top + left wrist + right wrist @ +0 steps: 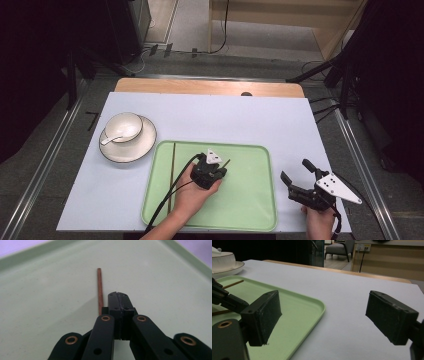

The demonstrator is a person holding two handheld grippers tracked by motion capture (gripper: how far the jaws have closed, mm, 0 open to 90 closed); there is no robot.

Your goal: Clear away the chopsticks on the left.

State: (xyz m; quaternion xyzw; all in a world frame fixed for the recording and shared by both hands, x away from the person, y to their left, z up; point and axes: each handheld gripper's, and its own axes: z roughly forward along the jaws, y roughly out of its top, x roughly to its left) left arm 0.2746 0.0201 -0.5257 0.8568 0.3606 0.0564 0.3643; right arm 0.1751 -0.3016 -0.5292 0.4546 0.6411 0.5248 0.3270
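Chopsticks first, and they're hard to read: one chopstick (172, 172) lies full length along the left part of the green tray (250, 210), plain to see from above, while the second chopstick (226, 163) shows just a short dark tip past the left gripper (216, 170), the rest hidden under the gripper and hand. From the left gripper view that brown stick (100, 290) runs away over the tray floor (162, 290) just beside the black jaws, and its near end vanishes behind them. Whether it's pinched between the pads or merely lying alongside, can't tell from here.

Count: two chopsticks, one tray, one white bowl (123, 125) on one plate (135, 147), one white spoon (111, 139) in the bowl, two grippers.

Left gripper's jaws are pressed flat together, no gap at all. Right gripper (296, 176) sits off the tray over the white table (280, 120), jaws spread wide, nothing between them, touching nothing. In its own view the bowl is cut off at the top left corner.
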